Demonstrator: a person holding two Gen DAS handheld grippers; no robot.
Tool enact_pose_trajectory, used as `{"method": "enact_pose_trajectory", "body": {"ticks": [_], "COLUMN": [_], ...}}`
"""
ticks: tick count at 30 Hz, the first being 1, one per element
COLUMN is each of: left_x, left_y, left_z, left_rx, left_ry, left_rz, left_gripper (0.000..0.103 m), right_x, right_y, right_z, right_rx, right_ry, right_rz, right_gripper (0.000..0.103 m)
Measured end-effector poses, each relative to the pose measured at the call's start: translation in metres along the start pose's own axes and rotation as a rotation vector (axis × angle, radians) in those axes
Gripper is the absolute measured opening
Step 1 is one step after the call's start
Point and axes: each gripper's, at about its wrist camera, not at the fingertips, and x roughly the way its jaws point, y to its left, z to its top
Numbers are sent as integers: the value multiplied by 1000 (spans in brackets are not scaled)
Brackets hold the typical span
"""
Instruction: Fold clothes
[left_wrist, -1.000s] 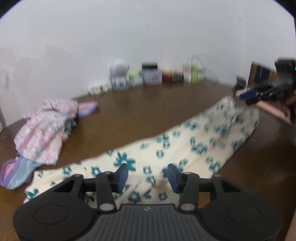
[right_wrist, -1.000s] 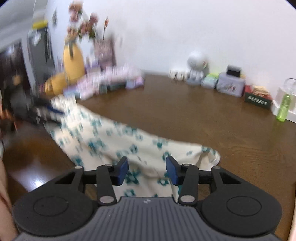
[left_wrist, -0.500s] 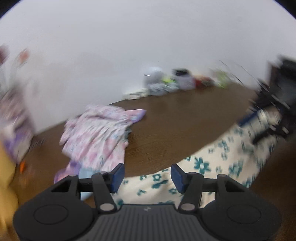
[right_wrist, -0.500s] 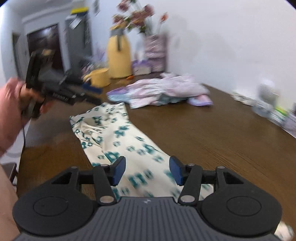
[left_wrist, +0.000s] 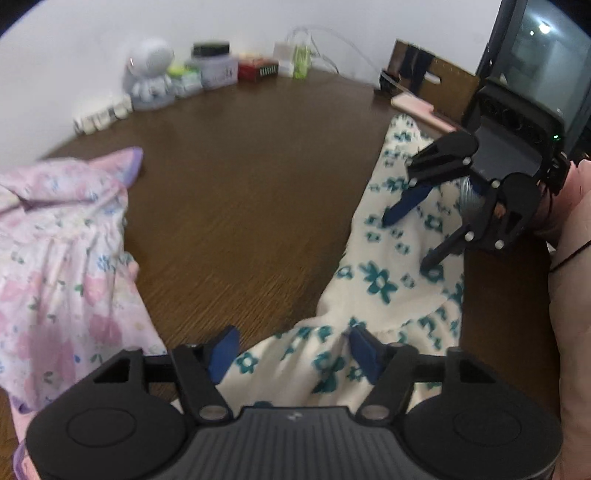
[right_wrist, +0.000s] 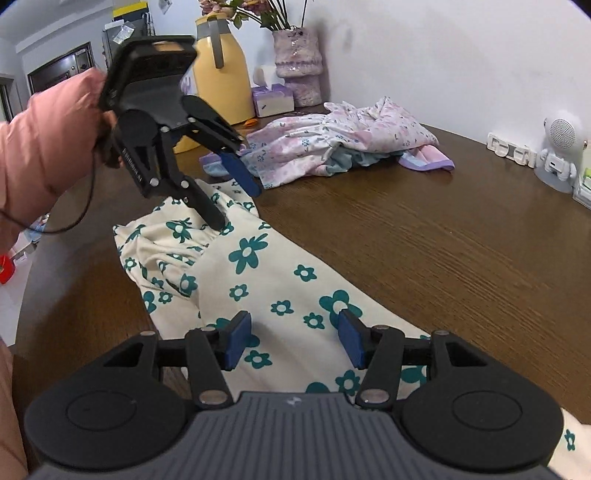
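A purple vase (right_wrist: 297, 66) at the far left of the brown table (right_wrist: 461, 236) holds a bunch of flowers (right_wrist: 255, 8); beside it stand a yellow jug (right_wrist: 221, 74) and a tissue box (right_wrist: 272, 99), whose contents cannot be made out. A cream garment with teal flowers (right_wrist: 280, 291) lies stretched flat along the near edge of the table, and a pink flowered heap of clothes (right_wrist: 332, 136) sits farther back, well apart from it. The left gripper (left_wrist: 291, 352) hangs over the gathered end of the cream garment, its jaws opening, cloth below them but the pads not pressing on it. The right gripper (right_wrist: 293, 338) hangs over the other stretch of the garment with its jaws apart, gripping nothing. A pink sleeve (right_wrist: 44, 136) shows behind the left gripper in the right wrist view. Compared with a second ago, both grippers have swung round to face each other along the garment, and the left jaws stand wider.
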Motion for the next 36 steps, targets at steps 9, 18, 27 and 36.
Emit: {"method": "enact_pose_trajectory", "body": {"ticks": [9, 18, 27, 36], "left_x": [-9, -36, -58, -105], "left_y": [20, 13, 25, 10], "left_z": [-12, -50, -83, -129], "left_rx": [-20, -115, -346, -562], "left_ry": [76, 116, 48, -62], "left_rz": [-76, -51, -44, 267], "left_gripper": [35, 11, 13, 20], "right_x": [7, 8, 7, 7], "right_y": [16, 26, 27, 25], "right_z": [4, 0, -8, -10], "right_rx": [-55, -73, -83, -131], "right_ry": [47, 48, 9, -3], "right_rz": [-81, -135, -134, -99], "right_gripper": [53, 53, 53, 54]}}
